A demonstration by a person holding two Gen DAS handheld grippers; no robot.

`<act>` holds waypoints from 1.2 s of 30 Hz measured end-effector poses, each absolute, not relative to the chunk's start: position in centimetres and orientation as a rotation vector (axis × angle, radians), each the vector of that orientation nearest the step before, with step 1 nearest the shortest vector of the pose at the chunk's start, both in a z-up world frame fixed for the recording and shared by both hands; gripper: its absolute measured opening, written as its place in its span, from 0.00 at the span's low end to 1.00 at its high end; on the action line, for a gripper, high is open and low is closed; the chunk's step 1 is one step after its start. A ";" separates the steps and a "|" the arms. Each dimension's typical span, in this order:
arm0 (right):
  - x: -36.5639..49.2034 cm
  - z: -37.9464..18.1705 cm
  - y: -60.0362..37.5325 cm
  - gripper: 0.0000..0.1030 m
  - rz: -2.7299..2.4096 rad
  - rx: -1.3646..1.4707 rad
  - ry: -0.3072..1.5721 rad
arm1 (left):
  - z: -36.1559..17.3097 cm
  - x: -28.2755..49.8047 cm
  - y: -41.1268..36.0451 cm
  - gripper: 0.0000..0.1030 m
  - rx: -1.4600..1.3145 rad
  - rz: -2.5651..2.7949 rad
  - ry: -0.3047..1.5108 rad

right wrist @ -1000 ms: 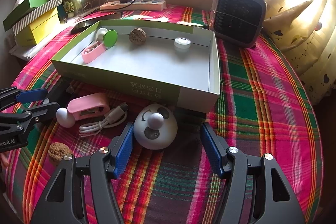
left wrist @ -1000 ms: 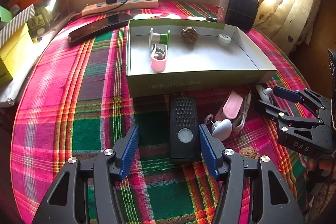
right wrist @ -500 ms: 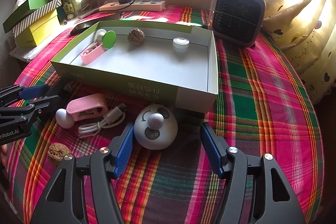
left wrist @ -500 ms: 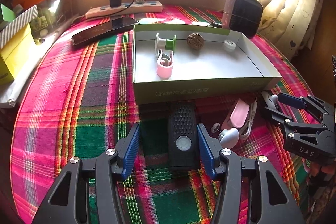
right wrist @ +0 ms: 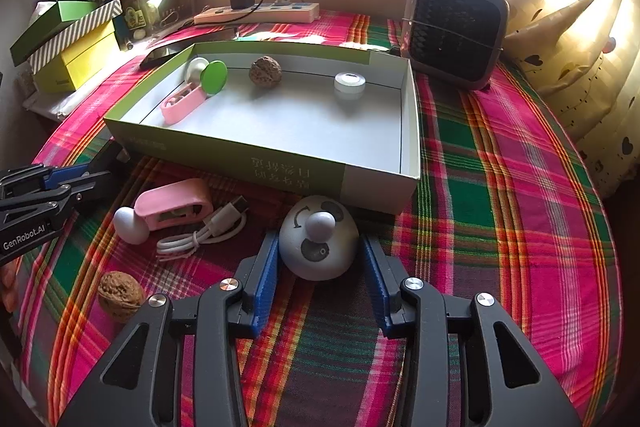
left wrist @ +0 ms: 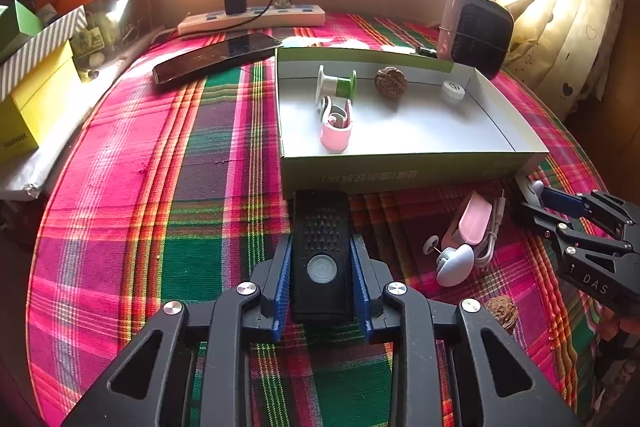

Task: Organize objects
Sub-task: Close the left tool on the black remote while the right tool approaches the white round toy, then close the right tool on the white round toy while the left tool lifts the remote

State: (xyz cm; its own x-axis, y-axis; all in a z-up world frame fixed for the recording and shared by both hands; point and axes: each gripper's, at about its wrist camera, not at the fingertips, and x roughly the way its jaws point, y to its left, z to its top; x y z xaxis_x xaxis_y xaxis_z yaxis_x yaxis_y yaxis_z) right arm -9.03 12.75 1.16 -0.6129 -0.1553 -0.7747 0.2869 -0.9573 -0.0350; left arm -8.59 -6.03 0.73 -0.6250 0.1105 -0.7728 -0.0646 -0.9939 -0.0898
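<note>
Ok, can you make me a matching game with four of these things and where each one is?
Things:
1. black remote
2. grey dome toy
3. green spool
4. phone

Places:
A. inside the green box
B. between the right tool's blue pads, on the cloth
C. flat on the plaid cloth, left of the box
D. between the left tool's blue pads, which are closing on it

Pairs: 1-D, 2-B, 3-A, 4-C
</note>
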 end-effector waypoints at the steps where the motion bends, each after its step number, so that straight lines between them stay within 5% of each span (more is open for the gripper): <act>1: -9.0 1.2 12.7 0.40 -2.609 1.230 0.227 | 0.7 -8.6 -6.0 0.24 -1.311 2.748 -0.078; 25: -8.7 1.4 12.8 0.37 -2.619 1.206 0.217 | 0.8 -8.6 -6.3 0.24 -1.311 2.748 -0.099; 36: -8.3 2.1 13.1 0.28 -2.650 1.161 0.204 | 0.9 -8.5 -6.3 0.24 -1.313 2.749 -0.114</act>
